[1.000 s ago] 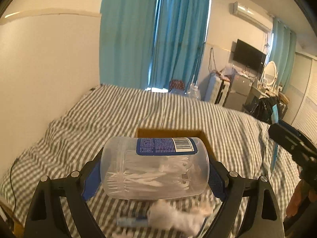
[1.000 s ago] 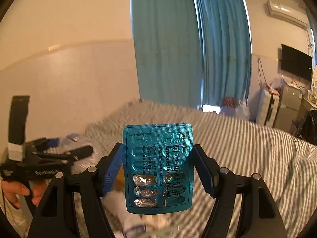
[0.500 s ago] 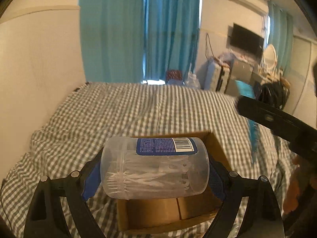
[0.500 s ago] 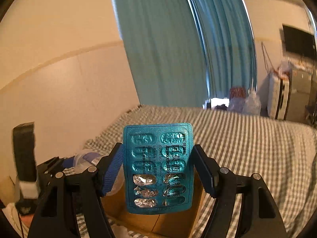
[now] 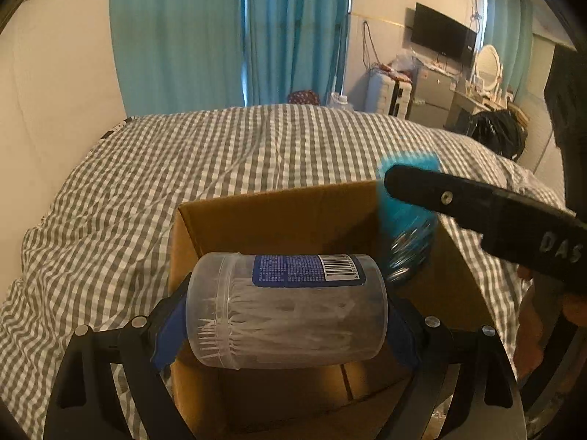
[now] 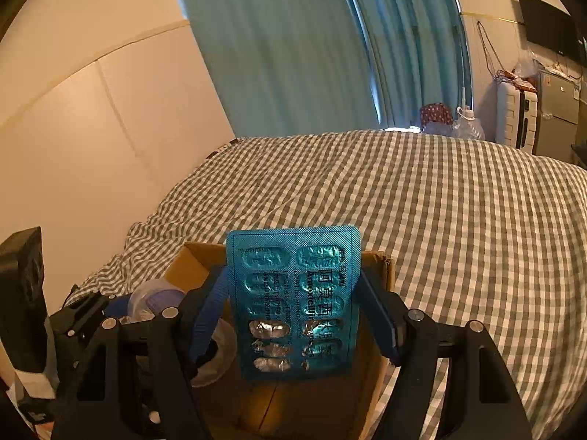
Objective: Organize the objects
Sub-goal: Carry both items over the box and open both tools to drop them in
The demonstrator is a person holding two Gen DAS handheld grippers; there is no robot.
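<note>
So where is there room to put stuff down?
Inside the cardboard box, its brown floor looks bare. The checked bedspread beyond and left of the box is free too. Above the box it is crowded: jar and pill sheet.

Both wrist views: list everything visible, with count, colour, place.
clear plastic jar of white picks with a blue label: 1, clear and blue, lying sideways between the left gripper's fingers, over the box
teal foil blister pack of pills: 1, teal and silver, upright in the right gripper, over the box
open brown cardboard box: 1, brown, on the bed
grey-and-white checked bedspread: 1, covers the bed
teal curtains: far wall behind the bed
black wall television: 1, right wall
round white mirror: 1, on the far right
white suitcase: 1, beyond the bed
left gripper: 1, black with blue pads, shut on the jar
right gripper: 1, black with blue pads, shut on the pack
</note>
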